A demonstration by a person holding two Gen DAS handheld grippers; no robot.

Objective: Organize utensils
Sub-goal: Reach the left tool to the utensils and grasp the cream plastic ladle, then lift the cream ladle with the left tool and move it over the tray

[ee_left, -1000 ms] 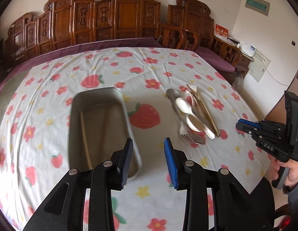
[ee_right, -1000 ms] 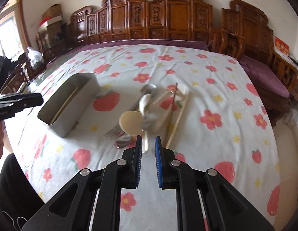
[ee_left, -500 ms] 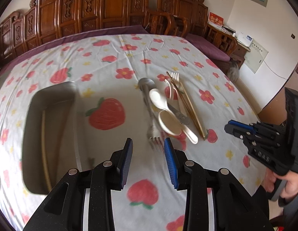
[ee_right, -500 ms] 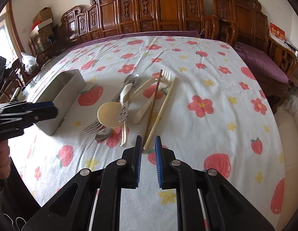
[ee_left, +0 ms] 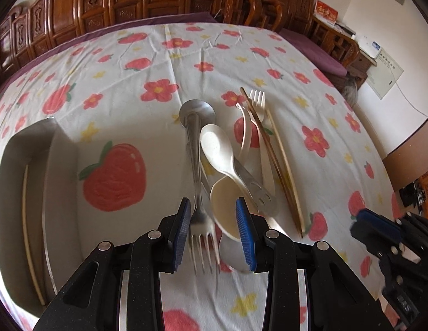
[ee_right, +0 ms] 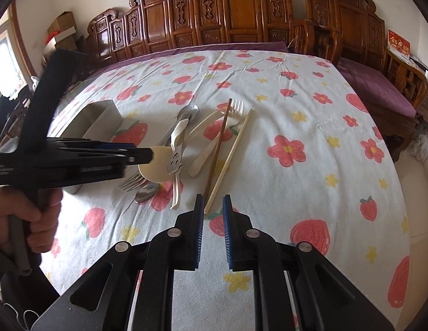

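Note:
A pile of utensils lies on the flowered tablecloth: a metal fork (ee_left: pixel 198 193), a metal spoon (ee_left: pixel 197 111), a cream spoon (ee_left: pixel 216 149), a round cream spoon (ee_left: pixel 227 207), a cream fork (ee_left: pixel 258 102) and two chopsticks (ee_left: pixel 272 157). My left gripper (ee_left: pixel 214 229) is open, its fingers either side of the metal fork's tines and the round cream spoon. My right gripper (ee_right: pixel 212 227) is narrowly open and empty, just short of the chopstick ends (ee_right: pixel 211 201). The grey metal tray (ee_left: pixel 23 143) at the left holds one chopstick (ee_left: pixel 27 220).
Carved wooden chairs (ee_right: pixel 241 22) line the table's far side. A purple cushioned bench (ee_right: pixel 379 88) stands at the right. The tray also shows in the right wrist view (ee_right: pixel 100 121), partly behind the left gripper body (ee_right: pixel 76 160).
My left gripper has moved right from the tray and down onto the utensil pile. My right gripper has come forward to the chopstick ends and opened slightly.

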